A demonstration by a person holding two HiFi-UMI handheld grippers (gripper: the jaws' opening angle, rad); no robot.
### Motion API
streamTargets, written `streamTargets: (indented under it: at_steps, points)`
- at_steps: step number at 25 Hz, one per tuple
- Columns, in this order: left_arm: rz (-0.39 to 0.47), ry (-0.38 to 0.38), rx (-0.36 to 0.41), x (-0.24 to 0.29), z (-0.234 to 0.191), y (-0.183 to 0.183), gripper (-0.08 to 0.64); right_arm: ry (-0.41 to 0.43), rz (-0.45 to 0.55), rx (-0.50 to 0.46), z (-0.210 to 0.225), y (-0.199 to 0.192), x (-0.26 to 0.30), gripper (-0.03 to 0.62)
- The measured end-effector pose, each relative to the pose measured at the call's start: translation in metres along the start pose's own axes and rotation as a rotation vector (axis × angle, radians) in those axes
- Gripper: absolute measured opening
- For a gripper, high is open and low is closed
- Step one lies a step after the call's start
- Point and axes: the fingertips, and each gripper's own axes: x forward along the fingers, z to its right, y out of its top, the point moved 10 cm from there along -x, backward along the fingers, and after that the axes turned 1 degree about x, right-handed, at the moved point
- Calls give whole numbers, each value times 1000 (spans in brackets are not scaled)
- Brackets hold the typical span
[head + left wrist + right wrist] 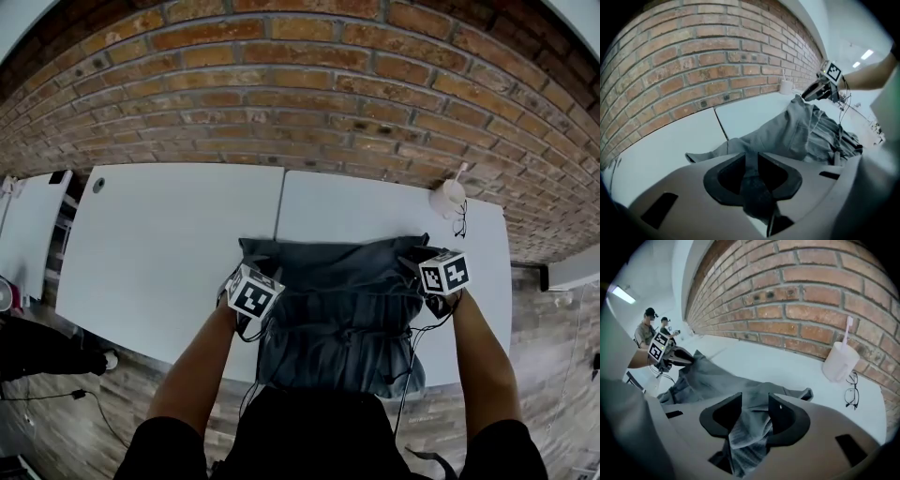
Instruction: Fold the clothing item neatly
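Grey cloth, a rumpled clothing item (342, 300), lies across the near edge of a white table (169, 244) in front of a brick wall (309, 84). Its far edge rests roughly straight on the tabletop, while the nearer part is bunched in creases and hangs over the table edge toward the person. The left gripper (751, 161) holds the left side of the item, its jaws closed tight on a thin pinch of cloth. The right gripper (755, 404) is at the right side; its jaws stand apart with a thick bunch of cloth lying between them, and it looks loose rather than pinched. Farther back on the right sit a white cup (840, 362) with a toothbrush in it and a pair of glasses (851, 390), well apart from the cloth. The folding seems to be at an early stage. The item appears laid out by its two sides, but no flat, tidy fold shows yet. Smoothing the creases, bringing up the hanging part and making the folds all appear left to do.
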Motion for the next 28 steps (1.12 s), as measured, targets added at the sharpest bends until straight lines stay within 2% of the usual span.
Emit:
streamTargets:
  at_steps: [5,8,11,15,19,22,28]
  points:
    - [118,-39,-93,-50,4,-22,104,-5,114,56,-40,-39,-52,156]
    - [165,-59,-114,-75,16,-38,120,-11,152,75,-69,-65,-74,156]
    - [180,-63,-127,-98,31,-57,132,-15,163,73,-93,-87,-89,156]
    - [211,-72,-224,-127,53,-82,166,-15,158,64,-110,-115,-102,156]
    - [223,-12,-264,-157,89,-108,178,26,194,113,-114,-146,-121,156]
    - [241,50,-299,-179,117,-128,179,56,218,111,-118,-169,-136,156]
    - [233,159,-357,-209,162,-171,179,97,202,133,-127,-229,-156,155]
